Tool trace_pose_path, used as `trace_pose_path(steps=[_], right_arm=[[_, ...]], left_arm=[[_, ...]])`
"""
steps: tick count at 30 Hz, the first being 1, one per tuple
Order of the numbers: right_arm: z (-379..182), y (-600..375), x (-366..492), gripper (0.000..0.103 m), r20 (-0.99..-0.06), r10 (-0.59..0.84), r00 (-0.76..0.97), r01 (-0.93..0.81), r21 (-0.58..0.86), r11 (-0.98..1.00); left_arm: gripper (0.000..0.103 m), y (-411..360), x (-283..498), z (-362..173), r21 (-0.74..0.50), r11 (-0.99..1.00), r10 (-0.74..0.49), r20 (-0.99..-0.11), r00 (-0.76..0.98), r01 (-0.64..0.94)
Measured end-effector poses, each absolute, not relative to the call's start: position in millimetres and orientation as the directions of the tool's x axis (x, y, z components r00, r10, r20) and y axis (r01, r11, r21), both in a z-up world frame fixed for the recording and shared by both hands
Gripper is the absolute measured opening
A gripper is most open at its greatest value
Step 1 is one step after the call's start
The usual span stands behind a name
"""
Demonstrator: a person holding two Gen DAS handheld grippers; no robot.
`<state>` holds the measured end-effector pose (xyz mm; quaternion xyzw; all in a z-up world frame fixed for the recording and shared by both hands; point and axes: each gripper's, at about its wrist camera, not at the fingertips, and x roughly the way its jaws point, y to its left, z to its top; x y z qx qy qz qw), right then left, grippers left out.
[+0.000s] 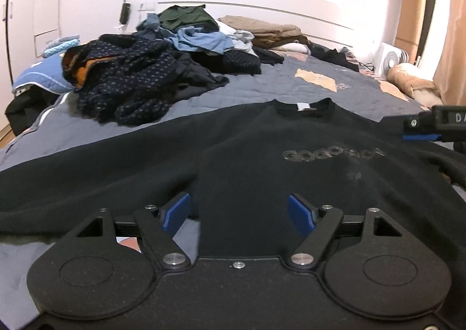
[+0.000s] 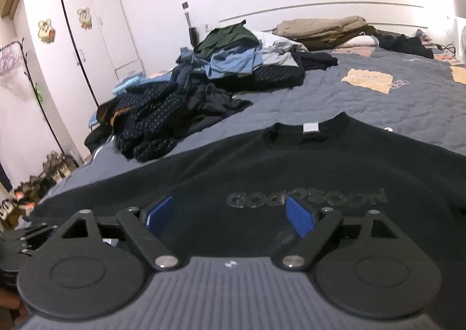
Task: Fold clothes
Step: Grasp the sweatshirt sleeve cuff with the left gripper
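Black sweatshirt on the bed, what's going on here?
A person with two handheld grippers is folding clothes. The black sweatshirt with grey lettering lies spread flat, front up, on the grey quilted bed cover. The left gripper and right gripper hover over it, both open, holding nothing. An unfolded clothes pile waits behind.

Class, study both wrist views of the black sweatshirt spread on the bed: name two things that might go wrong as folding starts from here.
1. Both the left gripper and right gripper are open above the black sweatshirt, gripping nothing; closing on thick fabric may catch one layer only, or bunch it.
2. The pile of unfolded clothes lies close beyond the left sleeve; a sweeping fold might drag into it.
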<state>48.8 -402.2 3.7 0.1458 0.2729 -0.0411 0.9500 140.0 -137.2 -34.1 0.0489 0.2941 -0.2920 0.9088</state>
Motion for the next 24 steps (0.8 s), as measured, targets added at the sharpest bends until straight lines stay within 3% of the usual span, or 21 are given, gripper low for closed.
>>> trace_pose_path(steps=[5, 12, 19, 24], right_arm=[[0, -382, 55, 0.084, -0.536, 0.028, 0.844, 0.13, 0.254, 0.958], [-6, -358, 60, 0.084, -0.537, 0.072, 0.84, 0.084, 0.259, 0.962], [-11, -339, 68, 0.084, -0.542, 0.107, 0.834, 0.046, 0.261, 0.964], [-15, -330, 70, 0.084, -0.55, 0.116, 0.827, 0.037, 0.258, 0.965]], left_arm=[[0.075, -95, 155, -30, -0.158, 0.881, -0.455, -0.542, 0.707, 0.446], [0.075, 19, 199, -33, -0.362, 0.93, -0.267, -0.528, 0.806, 0.071], [0.075, 142, 232, -44, -0.494, 0.81, -0.032, -0.575, 0.817, -0.316], [0.075, 198, 234, -59, -0.569, 0.698, 0.0, -0.608, 0.794, -0.435]])
